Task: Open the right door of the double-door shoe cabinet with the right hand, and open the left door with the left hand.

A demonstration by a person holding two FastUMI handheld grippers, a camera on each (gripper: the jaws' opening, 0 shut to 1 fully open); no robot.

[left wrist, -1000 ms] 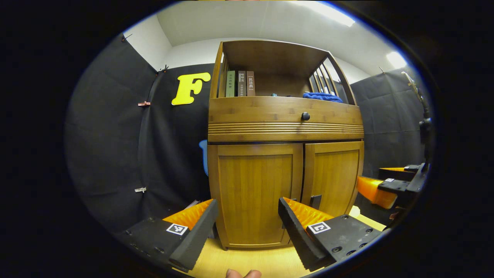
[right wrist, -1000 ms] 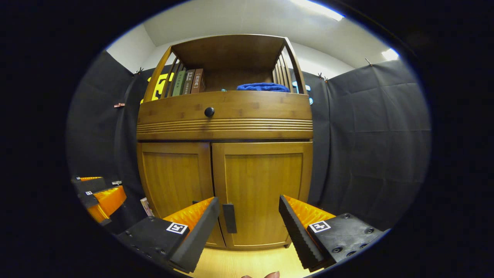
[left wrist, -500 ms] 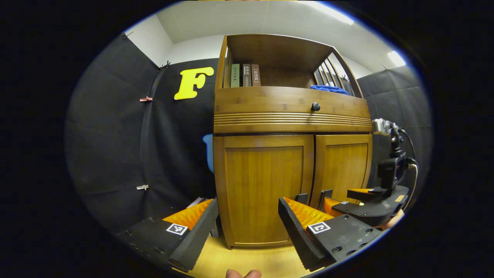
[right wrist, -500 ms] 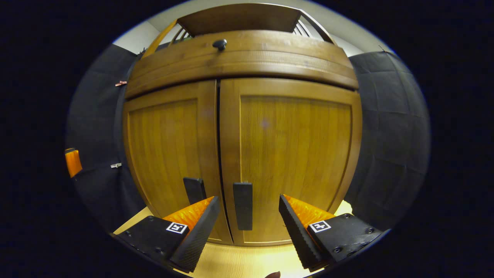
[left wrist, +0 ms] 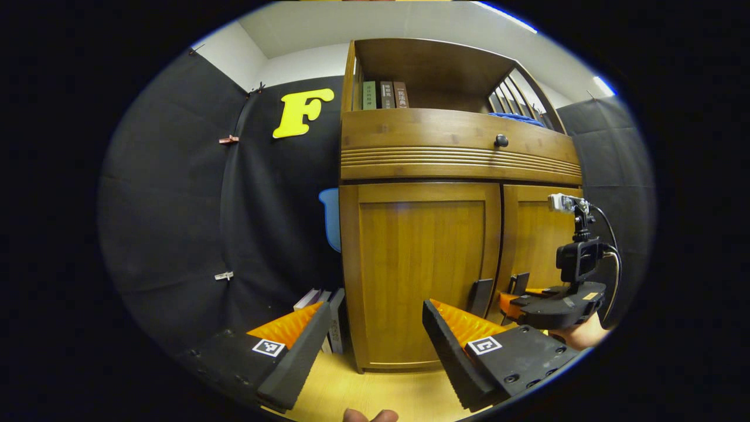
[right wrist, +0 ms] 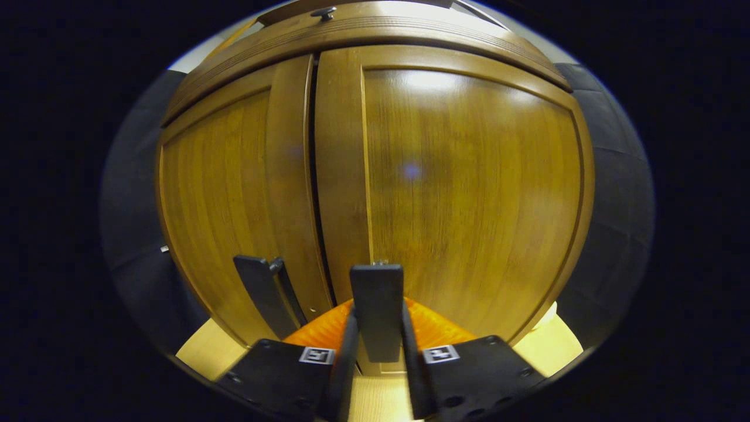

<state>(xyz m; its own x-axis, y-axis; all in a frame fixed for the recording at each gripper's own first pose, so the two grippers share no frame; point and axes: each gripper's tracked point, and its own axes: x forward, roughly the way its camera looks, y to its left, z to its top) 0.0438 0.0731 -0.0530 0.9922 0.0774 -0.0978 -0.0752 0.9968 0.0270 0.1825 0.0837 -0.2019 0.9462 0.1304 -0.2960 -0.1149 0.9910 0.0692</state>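
my right gripper point(right wrist: 378, 351) is clamped on the upright right door handle point(right wrist: 376, 305), bottom centre of the right gripper view. my left gripper point(left wrist: 375, 346) gapes; the left door handle point(left wrist: 481, 297) stands just right of it.

The cabinet point(right wrist: 469, 176) is glossy varnished wood; its handles point(right wrist: 377, 310) look matt and dark; the floor point(left wrist: 375, 392) is pale wood.

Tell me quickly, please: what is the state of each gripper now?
Left gripper: open, holding nothing, short of the left door.
Right gripper: shut on the right door handle.
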